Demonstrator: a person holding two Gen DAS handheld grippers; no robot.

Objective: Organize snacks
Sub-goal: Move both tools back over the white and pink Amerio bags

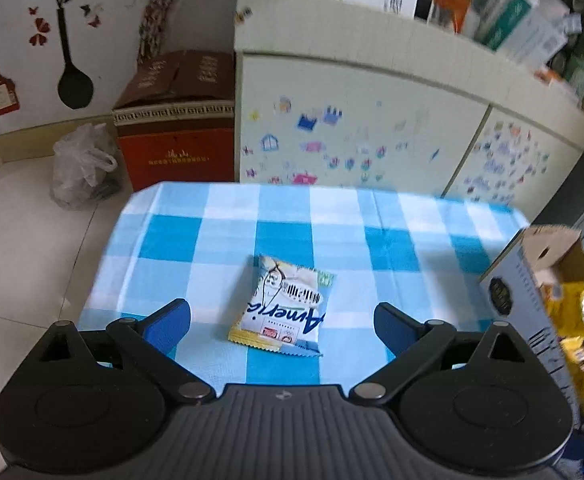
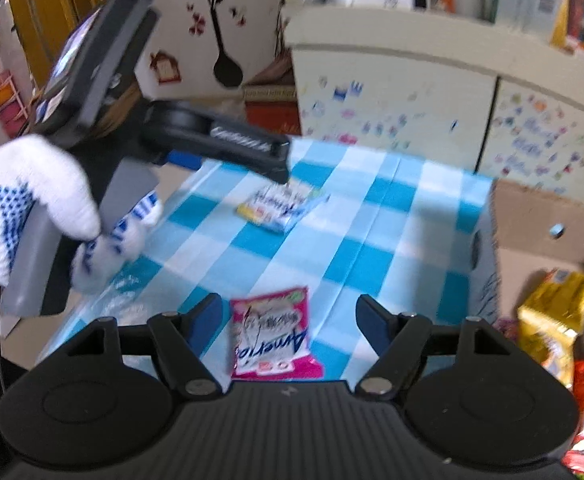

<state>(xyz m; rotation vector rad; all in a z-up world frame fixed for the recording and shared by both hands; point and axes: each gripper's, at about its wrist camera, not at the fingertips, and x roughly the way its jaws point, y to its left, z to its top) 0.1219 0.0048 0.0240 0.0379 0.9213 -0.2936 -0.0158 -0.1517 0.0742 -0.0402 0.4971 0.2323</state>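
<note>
Pink packet point(image 2: 274, 334) shows only in my right view, between my spread right gripper point(image 2: 288, 330); my left gripper point(image 1: 282, 322) spreads around the yellow packet point(image 1: 286, 304).

Bright, even daylight; fisheye bending at edges, motion blur throughout

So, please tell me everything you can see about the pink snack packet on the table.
The pink snack packet is a small, flat, glossy pouch with a pink border, a white printed panel and blue lettering that reads upside down. It looks sealed. It lies flat on the blue-and-white checked tablecloth, near its front edge, between the open fingers of the right gripper, which do not touch it.
</note>
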